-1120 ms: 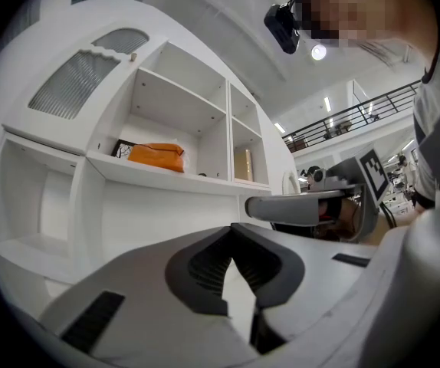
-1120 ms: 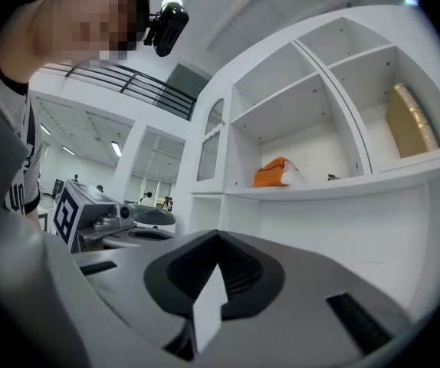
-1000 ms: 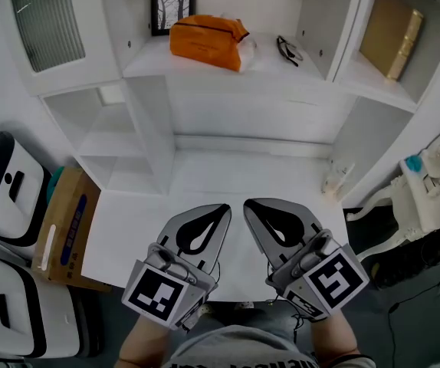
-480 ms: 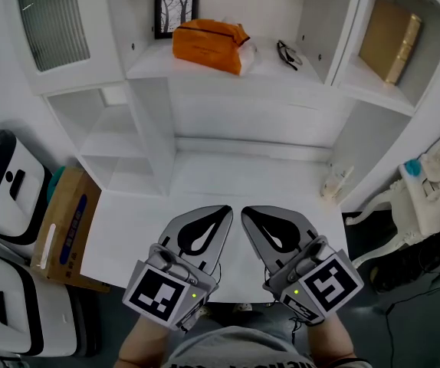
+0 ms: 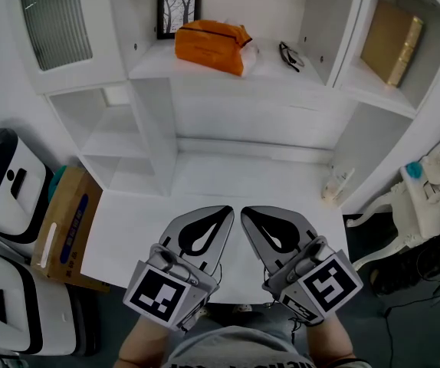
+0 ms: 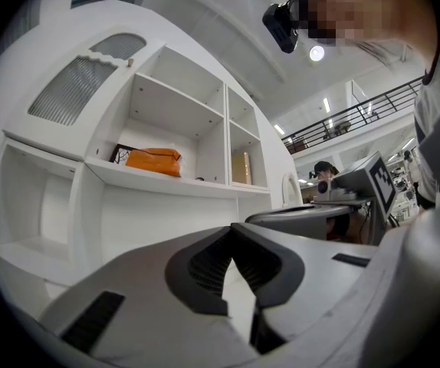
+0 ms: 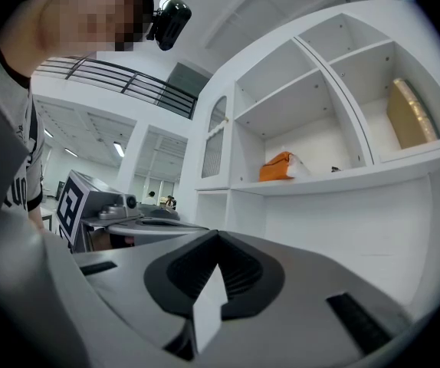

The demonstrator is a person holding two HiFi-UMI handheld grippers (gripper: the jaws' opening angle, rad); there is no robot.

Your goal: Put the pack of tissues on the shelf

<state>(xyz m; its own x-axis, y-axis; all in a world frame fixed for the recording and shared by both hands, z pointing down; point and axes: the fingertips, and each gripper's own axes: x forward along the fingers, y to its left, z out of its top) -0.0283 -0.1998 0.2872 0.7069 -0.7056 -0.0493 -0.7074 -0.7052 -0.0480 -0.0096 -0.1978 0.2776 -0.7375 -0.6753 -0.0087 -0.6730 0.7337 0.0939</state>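
Far beyond right tool [image 5: 244,212], tissue pack [image 5: 211,44] rests on shelf [image 5: 297,77].

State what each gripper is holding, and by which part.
Nothing. The left gripper and right gripper are both shut and empty; the orange tissue pack lies on the shelf.

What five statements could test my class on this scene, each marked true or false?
1. The orange tissue pack lies on the shelf next to the framed picture. True.
2. The right gripper holds the pack. False: its fingers are shut on nothing.
3. Glasses lie to the right of the pack. True.
4. The left gripper has its fingers spread wide. False: they are shut, empty.
5. The gold box shares the pack's compartment. False: it stands in the next compartment to the right.
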